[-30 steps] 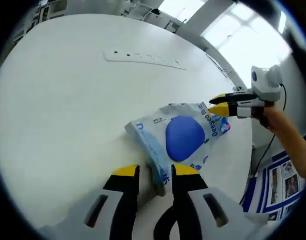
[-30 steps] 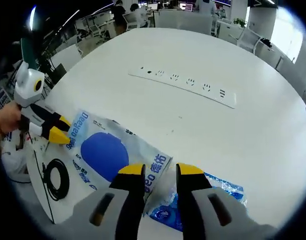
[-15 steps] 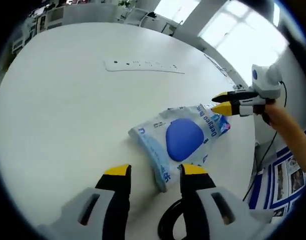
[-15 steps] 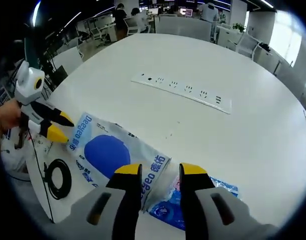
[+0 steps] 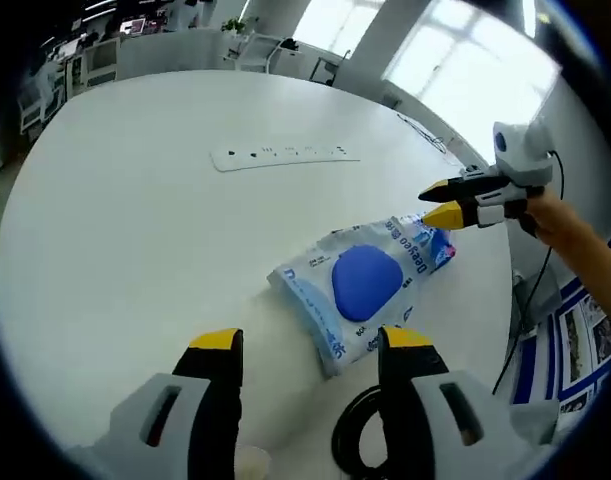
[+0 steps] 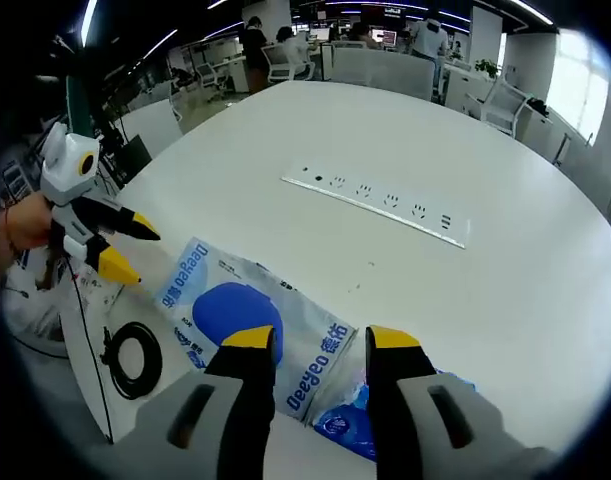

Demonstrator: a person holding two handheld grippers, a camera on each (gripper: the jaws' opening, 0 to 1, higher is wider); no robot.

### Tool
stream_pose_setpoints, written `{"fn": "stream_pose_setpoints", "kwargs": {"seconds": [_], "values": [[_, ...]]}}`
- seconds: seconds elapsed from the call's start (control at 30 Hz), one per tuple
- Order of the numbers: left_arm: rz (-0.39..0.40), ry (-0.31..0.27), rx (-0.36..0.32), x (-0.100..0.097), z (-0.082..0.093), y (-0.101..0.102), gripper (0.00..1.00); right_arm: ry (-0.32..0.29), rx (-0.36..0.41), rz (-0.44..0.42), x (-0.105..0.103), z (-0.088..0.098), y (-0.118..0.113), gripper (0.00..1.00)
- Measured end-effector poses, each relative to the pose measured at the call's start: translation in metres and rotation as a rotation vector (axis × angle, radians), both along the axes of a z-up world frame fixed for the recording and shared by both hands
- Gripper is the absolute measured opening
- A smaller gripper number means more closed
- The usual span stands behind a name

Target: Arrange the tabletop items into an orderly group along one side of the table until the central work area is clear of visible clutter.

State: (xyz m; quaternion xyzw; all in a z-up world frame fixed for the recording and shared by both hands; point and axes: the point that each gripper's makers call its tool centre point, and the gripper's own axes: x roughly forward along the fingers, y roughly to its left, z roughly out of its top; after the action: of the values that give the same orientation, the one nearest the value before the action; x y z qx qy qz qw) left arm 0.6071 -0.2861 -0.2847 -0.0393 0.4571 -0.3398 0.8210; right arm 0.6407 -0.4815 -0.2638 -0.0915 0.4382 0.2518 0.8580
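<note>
Left gripper view: left gripper (image 5: pixel 310 345) fingers spread apart, nothing between them, hovering above the white table (image 5: pixel 135 230). The blue-and-white wipes pack (image 5: pixel 363 285) lies flat at about 1 o'clock from the fingertips, its near corner just beyond them, not touching. Right gripper (image 5: pixel 443 203) comes in at 2 o'clock, its yellow-tipped fingers parted, poised near the pack's far corner; contact cannot be told. A built-in power strip (image 5: pixel 283 155) sits well beyond the pack at 12 o'clock. Broad bare tabletop runs from 9 to 12 o'clock; table edge close on the 3 o'clock side. Black cable loop (image 5: pixel 357 440) at 6 o'clock beside the fingers. Right gripper view: right gripper (image 6: pixel 311 341) fingers open and empty, the wipes pack (image 6: pixel 245 315) directly under and ahead of the tips, stretching toward 10 o'clock. A second, smaller blue packet (image 6: pixel 385 415) lies partly under the pack at 5 o'clock. Left gripper (image 6: pixel 120 245) at 9 o'clock, fingers apart, clear of the pack's end. Coiled black cable (image 6: pixel 135 358) at 8 o'clock, by the table edge. Open tabletop from 12 to 3 o'clock, past the power strip (image 6: pixel 385 205).
</note>
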Motion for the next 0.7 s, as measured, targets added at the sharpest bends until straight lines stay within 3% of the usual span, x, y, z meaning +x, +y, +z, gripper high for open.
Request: {"fn": "stream_pose_setpoints", "kwargs": {"seconds": [0.7], "values": [[0.026,-0.109,-0.036,-0.010,0.056,0.026,0.66,-0.054,0.097,0.074,-0.012,0.036,0.024,0.42]]}}
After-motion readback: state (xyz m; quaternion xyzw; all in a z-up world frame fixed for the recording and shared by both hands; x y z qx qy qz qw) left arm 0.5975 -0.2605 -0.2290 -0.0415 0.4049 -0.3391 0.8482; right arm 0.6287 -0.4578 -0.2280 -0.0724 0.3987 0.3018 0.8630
